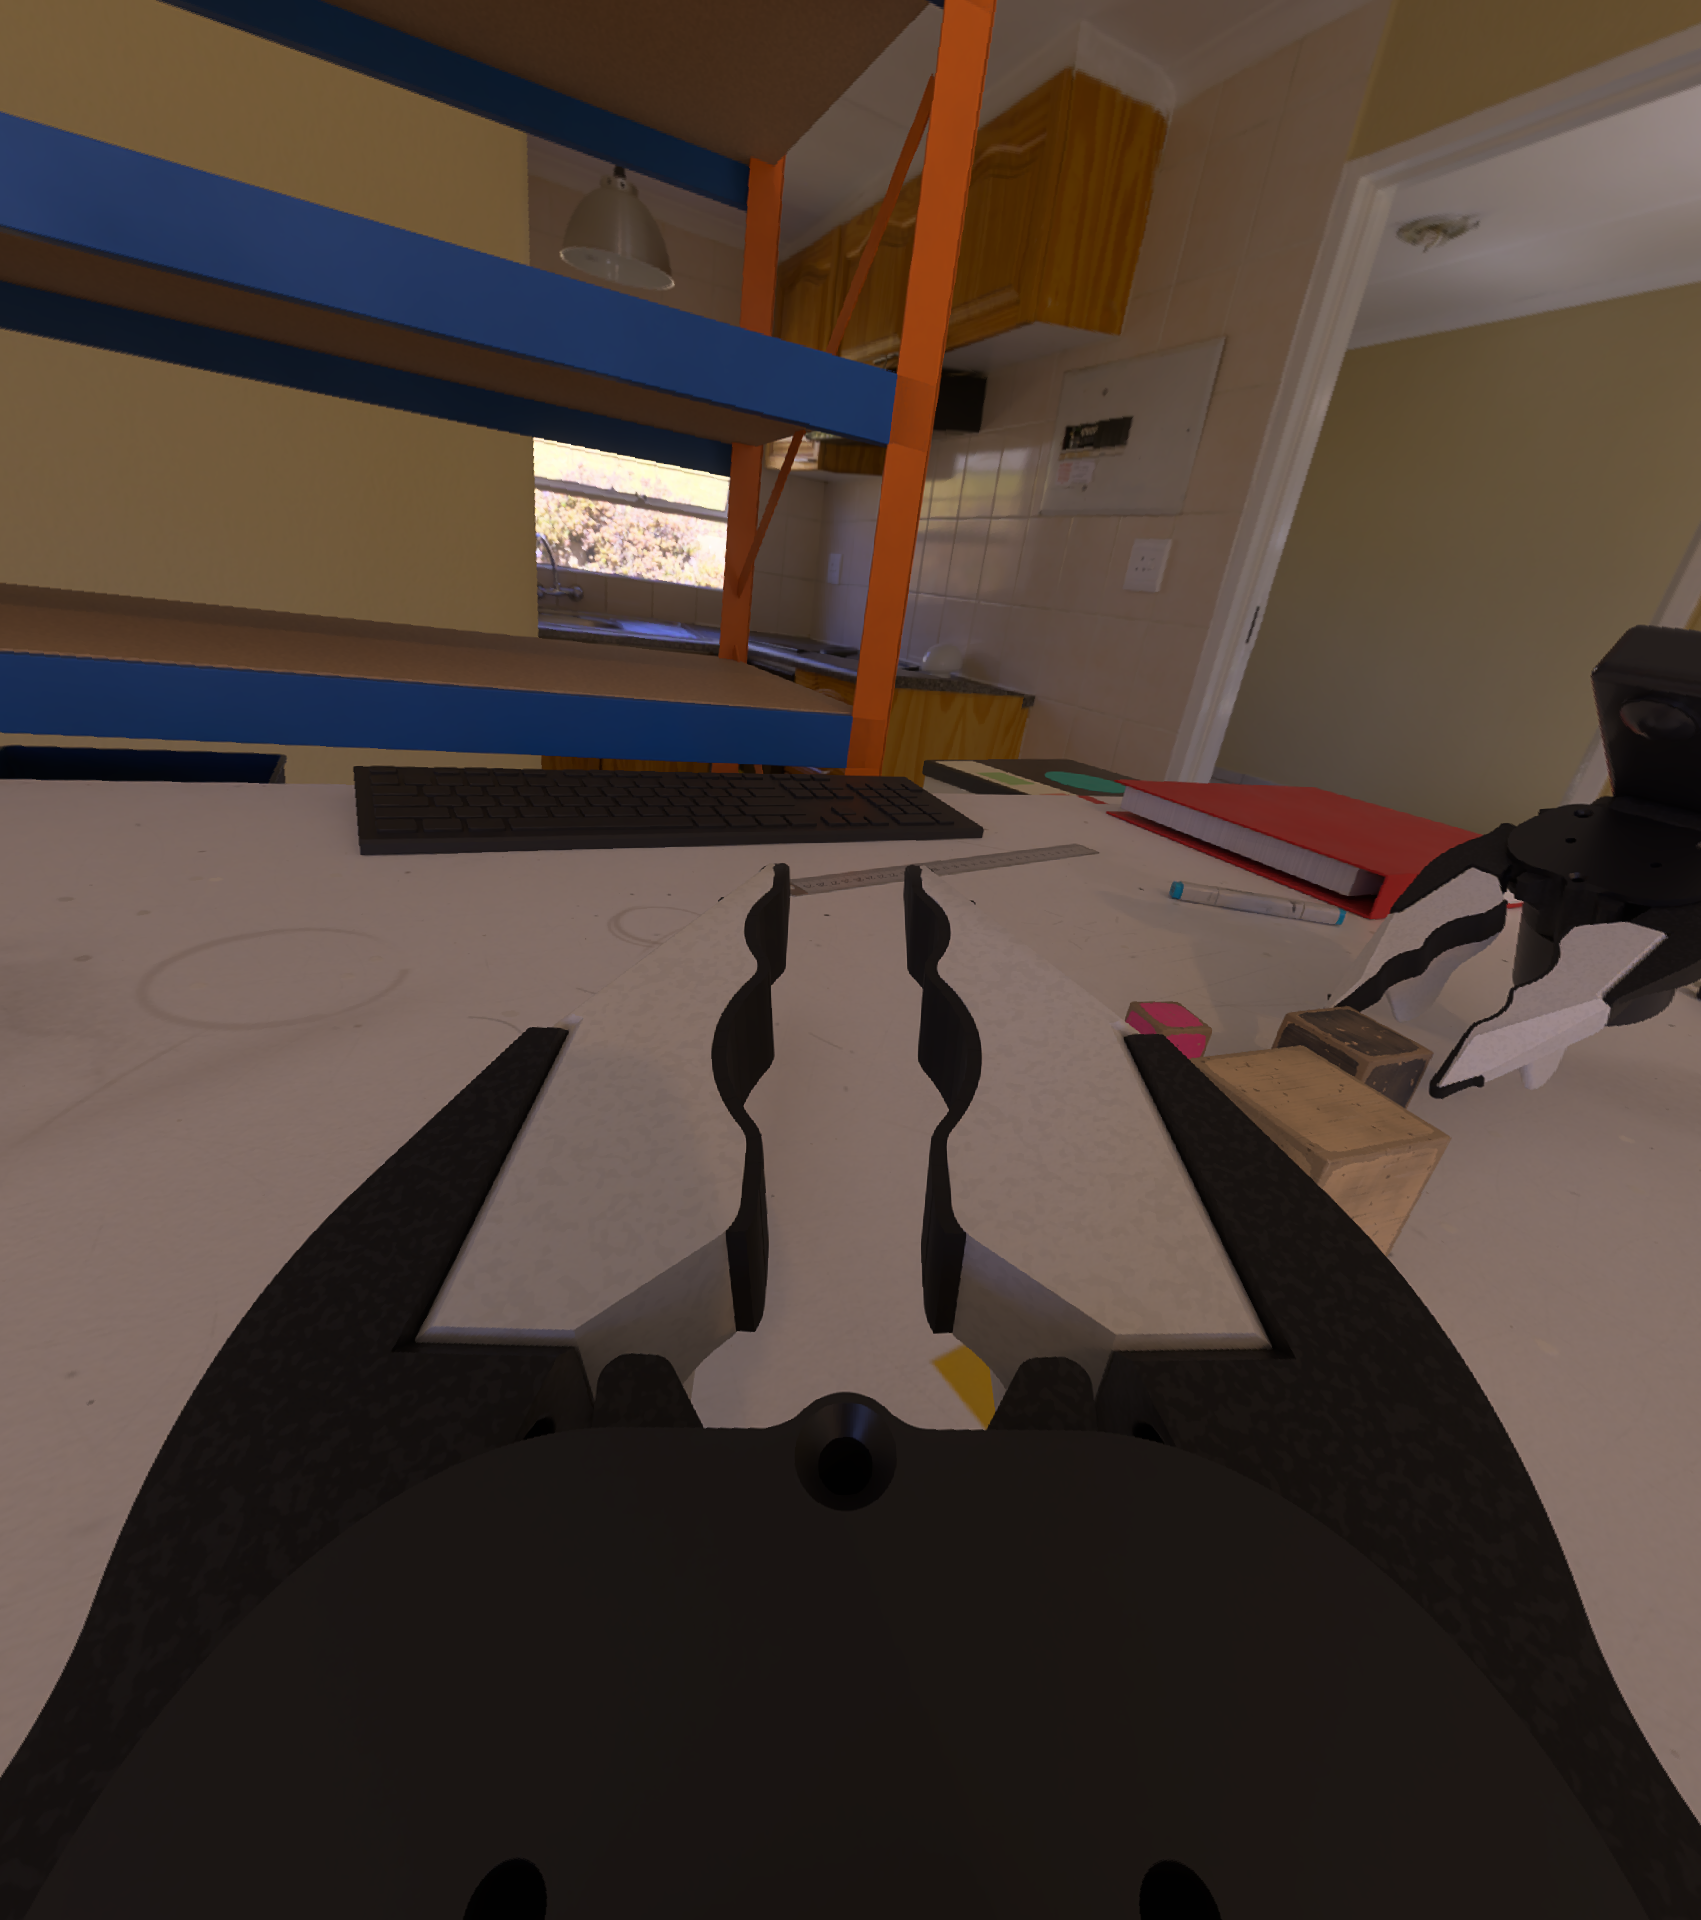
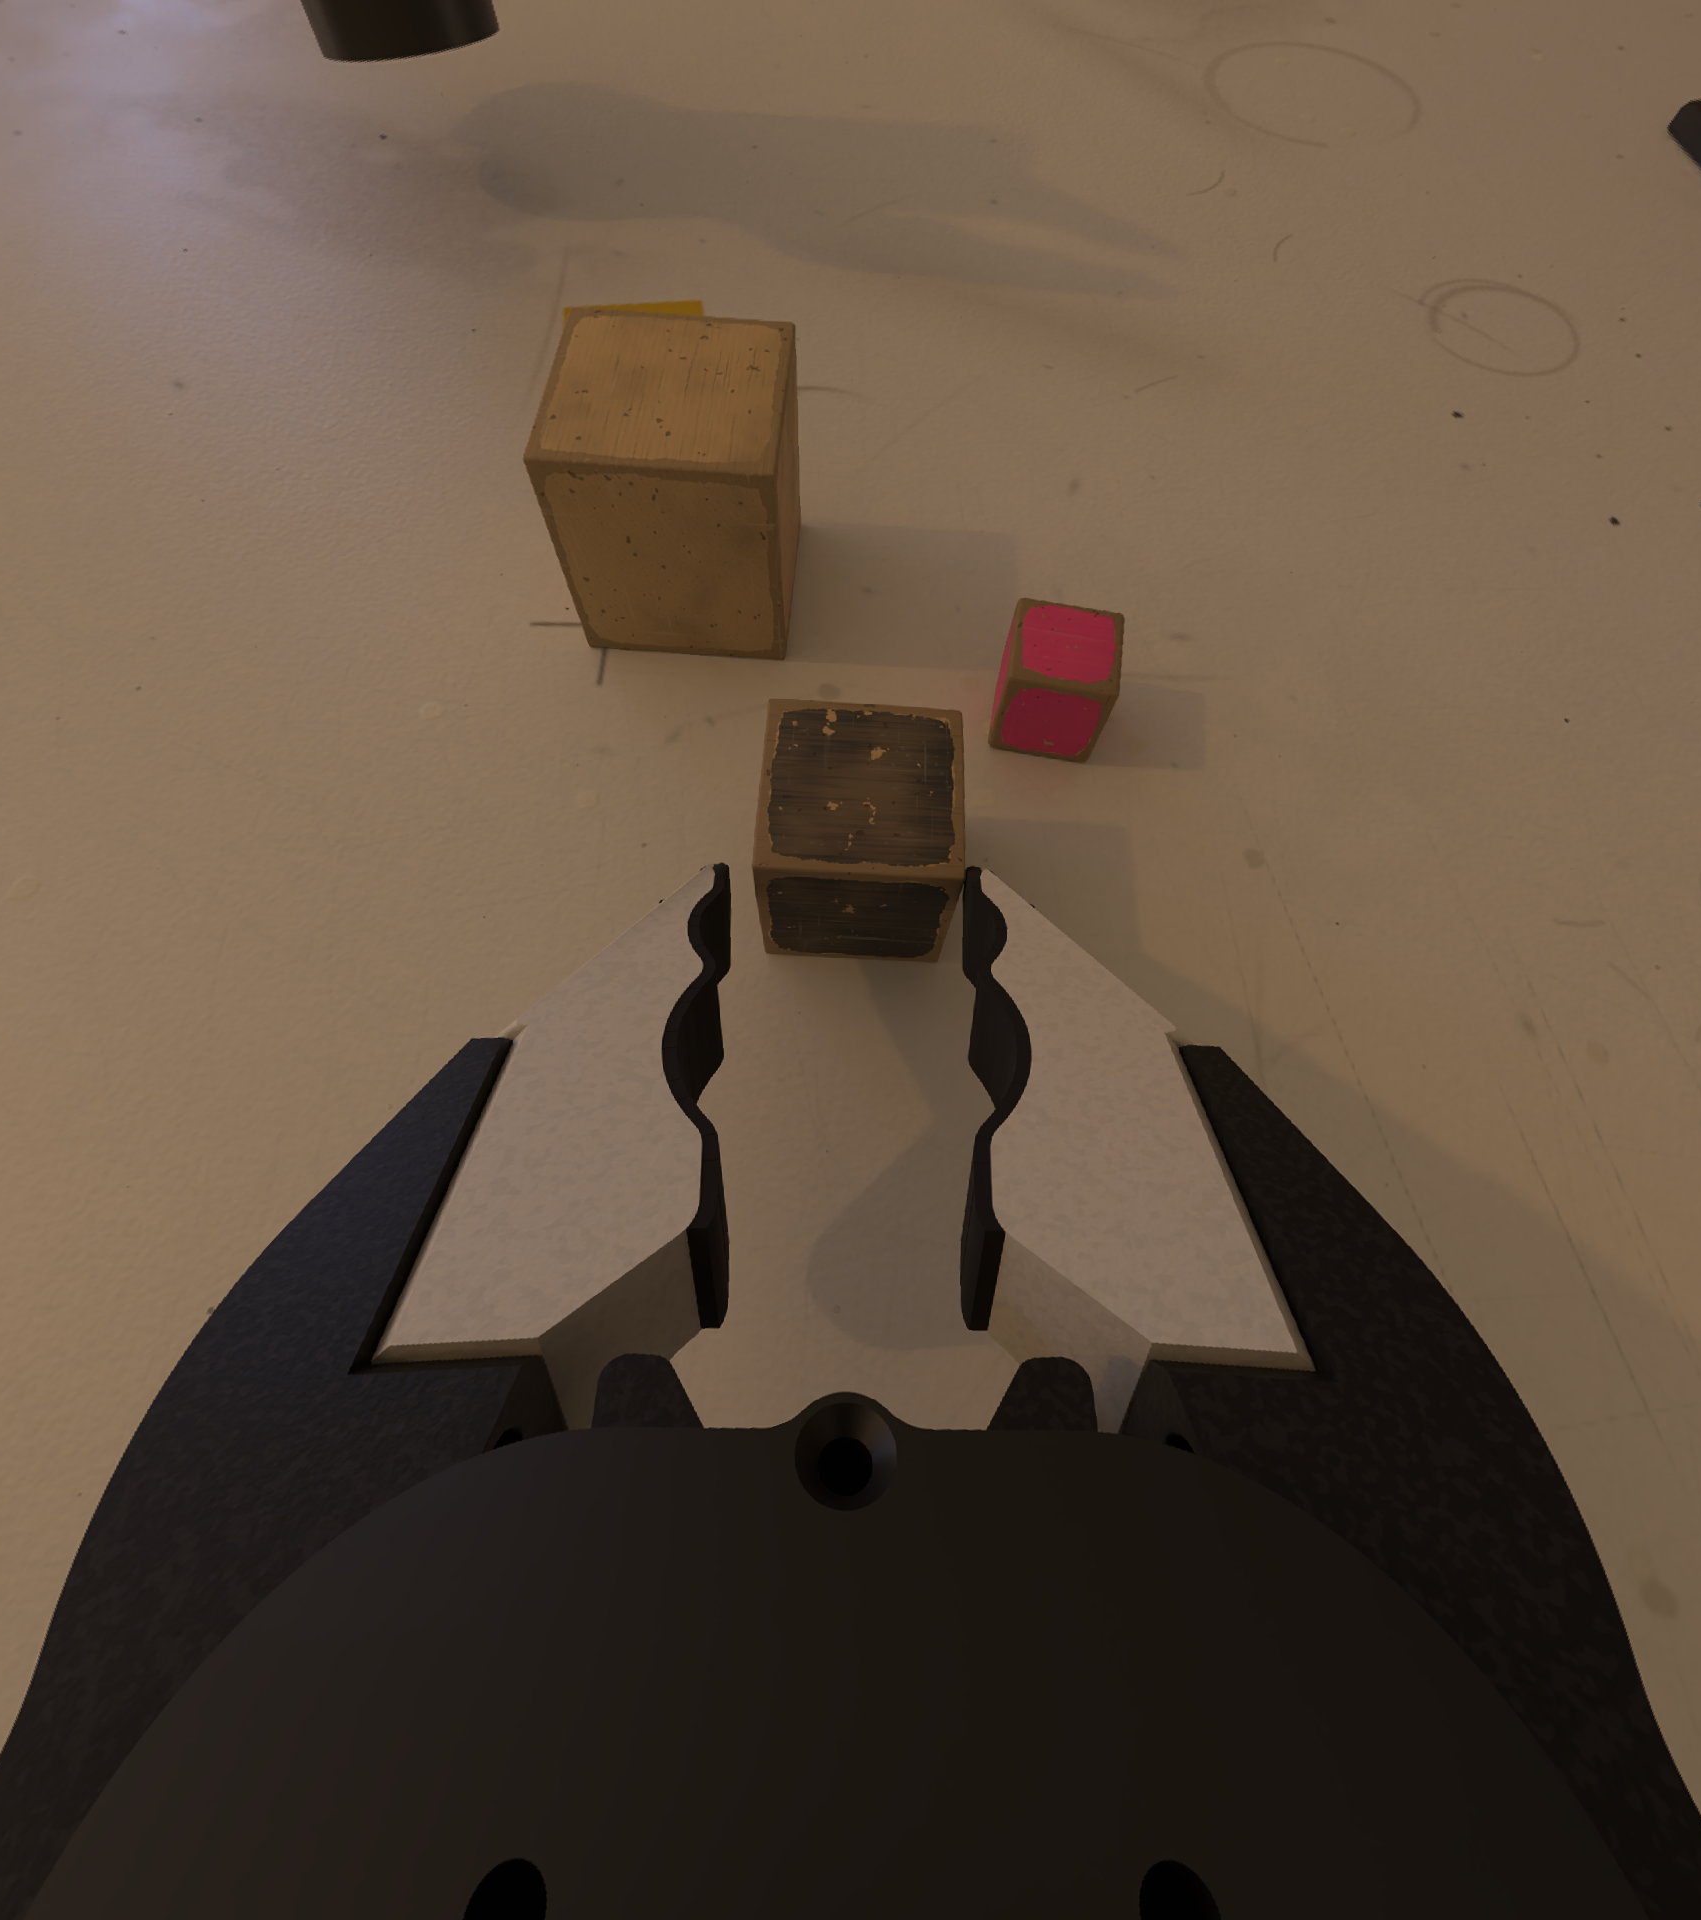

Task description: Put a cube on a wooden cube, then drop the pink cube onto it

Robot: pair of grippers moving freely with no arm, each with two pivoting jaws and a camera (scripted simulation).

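Right tongs (image 2: pixel 844 883) spread wide, empty, tips either side of the black cube (image 2: pixel 861 821) – not gripping it. Left tongs (image 1: pixel 846 878) part open, empty, over bare tabletop (image 2: pixel 202 727). Wooden cube (image 2: pixel 664 483) stands beyond the black one; pink cube (image 2: pixel 1056 681) sits apart, to its right.

The counter (image 2: pixel 202 831) carries three cubes: wooden (image 2: pixel 664 488), black (image 2: pixel 861 831), pink (image 2: pixel 1059 681); keyboard (image 1: pixel 659 808), binder (image 1: pixel 1272 831) by the far edge
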